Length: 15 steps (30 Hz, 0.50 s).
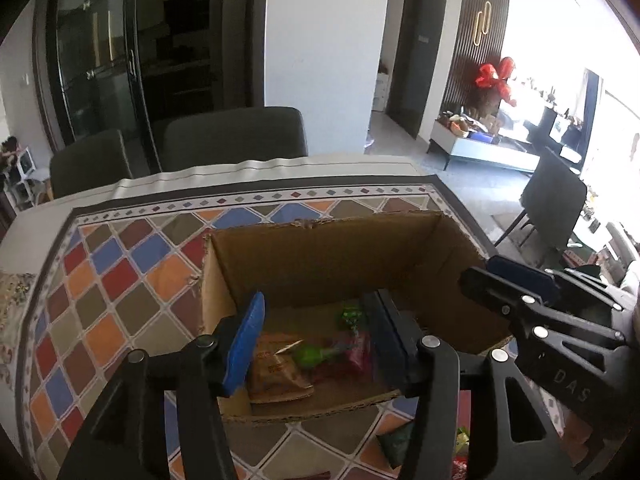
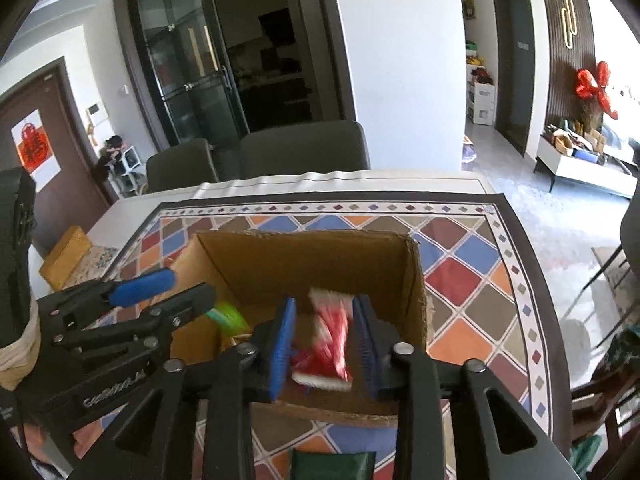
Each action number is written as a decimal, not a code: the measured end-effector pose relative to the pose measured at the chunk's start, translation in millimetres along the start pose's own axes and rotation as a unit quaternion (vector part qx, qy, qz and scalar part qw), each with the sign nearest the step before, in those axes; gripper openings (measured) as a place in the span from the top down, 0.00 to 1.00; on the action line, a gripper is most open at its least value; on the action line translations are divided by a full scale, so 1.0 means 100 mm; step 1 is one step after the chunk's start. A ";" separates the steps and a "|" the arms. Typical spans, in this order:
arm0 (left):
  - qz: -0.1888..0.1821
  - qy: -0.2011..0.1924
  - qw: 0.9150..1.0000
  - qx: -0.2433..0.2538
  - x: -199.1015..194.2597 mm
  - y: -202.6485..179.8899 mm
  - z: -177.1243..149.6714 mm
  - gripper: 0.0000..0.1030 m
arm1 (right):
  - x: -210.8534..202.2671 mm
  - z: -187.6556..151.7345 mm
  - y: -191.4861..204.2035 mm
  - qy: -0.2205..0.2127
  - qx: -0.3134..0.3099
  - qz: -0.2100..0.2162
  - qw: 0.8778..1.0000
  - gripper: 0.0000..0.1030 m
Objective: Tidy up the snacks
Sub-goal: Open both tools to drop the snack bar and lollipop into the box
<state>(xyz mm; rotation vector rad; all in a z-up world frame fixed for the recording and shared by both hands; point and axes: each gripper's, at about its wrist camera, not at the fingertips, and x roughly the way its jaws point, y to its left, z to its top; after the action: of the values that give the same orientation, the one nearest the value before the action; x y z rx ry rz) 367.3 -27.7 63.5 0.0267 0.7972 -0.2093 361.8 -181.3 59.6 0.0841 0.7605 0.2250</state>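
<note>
Tabletop: I see a tabletop under a cloth of blue, red, orange and brown diamonds.
Box: the open brown cardboard box sits mid-cloth, snack packets on its floor.
Left claw: spread over the box, gripping nothing.
Right claw: spread around a blurred red-and-white snack packet; contact unclear.
Room: two dark grey chairs at the far edge, black glass doors behind.
</note>
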 end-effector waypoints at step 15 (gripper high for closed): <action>-0.002 -0.060 0.998 0.016 -0.64 -0.15 -0.36 0.45 | -0.53 -0.38 0.08 -0.036 0.002 -0.011 0.999 0.55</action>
<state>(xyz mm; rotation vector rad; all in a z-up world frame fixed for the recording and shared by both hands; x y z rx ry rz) 295.2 -27.4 85.1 0.0434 0.6737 -0.2250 296.7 -186.0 69.1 0.0870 0.6903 0.1990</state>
